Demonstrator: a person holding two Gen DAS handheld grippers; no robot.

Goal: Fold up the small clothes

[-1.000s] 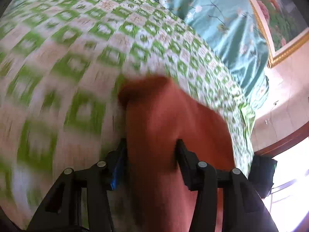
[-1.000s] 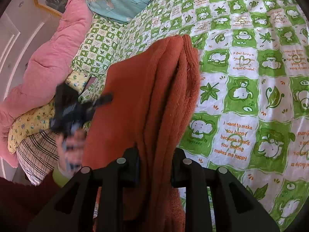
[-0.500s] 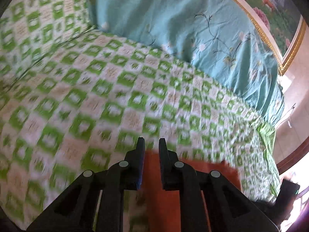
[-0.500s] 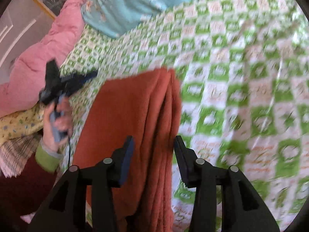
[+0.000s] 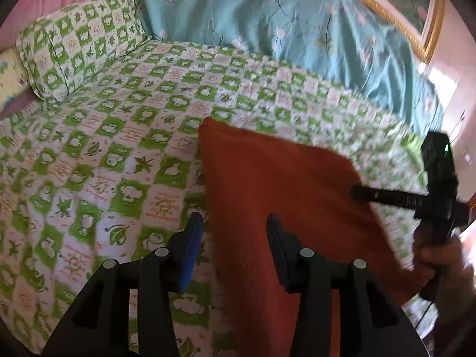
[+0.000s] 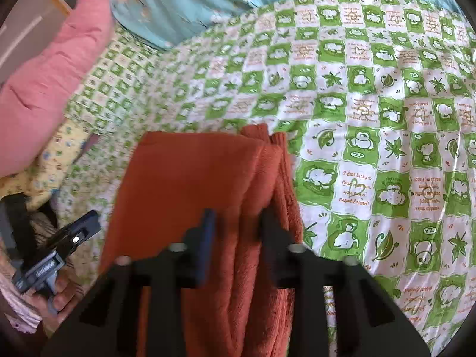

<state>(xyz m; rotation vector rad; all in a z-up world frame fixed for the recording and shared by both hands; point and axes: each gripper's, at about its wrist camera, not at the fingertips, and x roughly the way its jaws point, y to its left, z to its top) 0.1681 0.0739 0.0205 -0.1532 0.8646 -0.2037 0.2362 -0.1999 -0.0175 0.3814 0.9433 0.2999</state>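
Observation:
A rust-orange cloth (image 5: 282,178) lies folded in a rectangle on the green and white checked bedsheet (image 5: 119,154). My left gripper (image 5: 233,223) hovers over the cloth's left edge, jaws opening, gripping nothing. In the right wrist view the cloth (image 6: 190,178) shows its stacked folded edge on the right. My right gripper (image 6: 238,220) hangs over that edge, its jaws closing with the thick fold between them; the pads stand slightly off the fabric. The right gripper (image 5: 355,192) also reaches in from the right in the left wrist view, held by a hand (image 5: 440,255).
A teal flowered quilt (image 5: 282,15) and a gold-framed picture (image 5: 401,6) lie behind the sheet. A checked pillow (image 5: 74,50) sits at the far left. A pink quilt (image 6: 44,74) and a yellow patterned cloth (image 6: 50,160) lie left of the sheet.
Both grippers held the cloth a second ago and have let it go. It now lies flat and folded. The left gripper drew back and up; the right opened wide, then narrowed.

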